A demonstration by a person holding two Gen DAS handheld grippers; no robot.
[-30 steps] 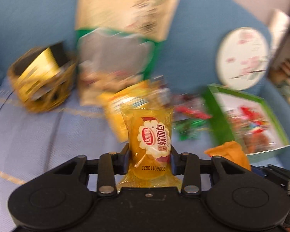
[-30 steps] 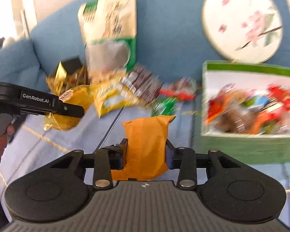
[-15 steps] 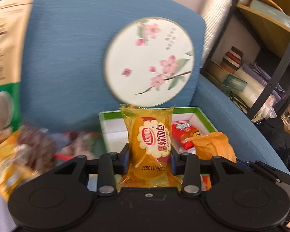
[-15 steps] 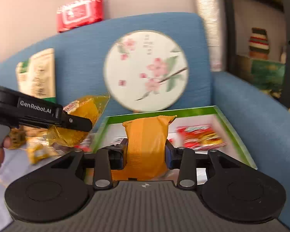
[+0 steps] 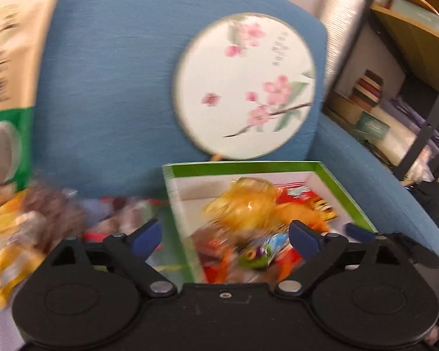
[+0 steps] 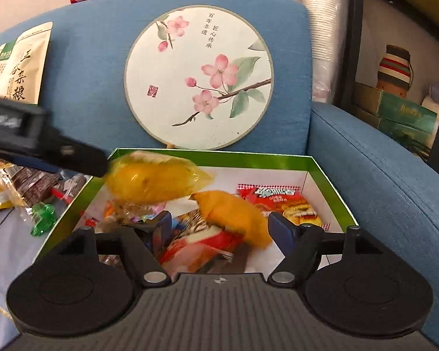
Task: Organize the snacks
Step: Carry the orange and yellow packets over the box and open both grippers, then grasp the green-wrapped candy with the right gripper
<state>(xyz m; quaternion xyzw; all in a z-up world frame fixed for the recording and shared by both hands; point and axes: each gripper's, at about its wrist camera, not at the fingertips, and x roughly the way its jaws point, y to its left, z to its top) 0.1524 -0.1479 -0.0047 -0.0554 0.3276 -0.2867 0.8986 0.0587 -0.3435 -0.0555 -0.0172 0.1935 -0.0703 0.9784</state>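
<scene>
A green-rimmed box [image 6: 213, 158] of mixed snacks sits on the blue sofa seat, and the left wrist view shows the same box [image 5: 240, 168]. My left gripper [image 5: 225, 235] hangs over the box's left side with its jaws opening. The yellow bread packet [image 5: 243, 204] is blurred just past the pads and touches neither. From the right wrist view that yellow packet [image 6: 152, 181] hangs in the air off the left gripper's finger [image 6: 58, 149]. My right gripper [image 6: 221, 229] is opening too. The orange packet [image 6: 231, 213] lies loose on the snacks ahead of its pads.
A round blossom fan [image 6: 199, 79] leans on the sofa back behind the box. A tall grain bag [image 6: 20, 64] stands at the left above a heap of loose snacks [image 6: 20, 187]. The armrest [image 6: 380, 181] borders the box on the right, with shelves beyond.
Both grippers have gone from shut on their packets to wide open. The yellow and orange packets have left the jaws and dropped toward the box. Both views have shifted slightly over the box.
</scene>
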